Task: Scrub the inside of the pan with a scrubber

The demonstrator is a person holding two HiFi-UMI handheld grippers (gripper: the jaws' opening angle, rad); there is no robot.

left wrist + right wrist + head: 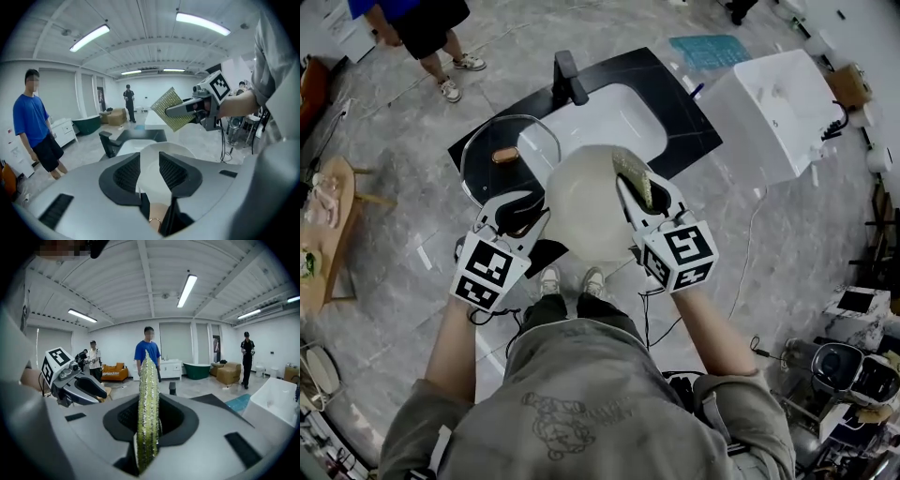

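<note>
**You hold the pan (581, 202) up in front of the sink (614, 117), with the scrubber (632, 174) at its right rim.**

Your left gripper (528, 214) has its jaws clamped on the pan at the handle end. The handle (155, 219) is almost wholly buried under the gripper body, and only a brown stub shows. Your right gripper (639, 199) has its jaws closed on the scrubber, whose lower end sinks out of sight between the pads. In the left gripper view the scrubber hangs clear of the pan.

Top centre of your head view: black counter (671, 92), white basin (609, 117), dark faucet (569, 77). Glass lid (508, 157) lies on its left end. White tub (773, 108) upper right; teal mat (710, 49) just beside it. Bystander (422, 28) upper left.
</note>
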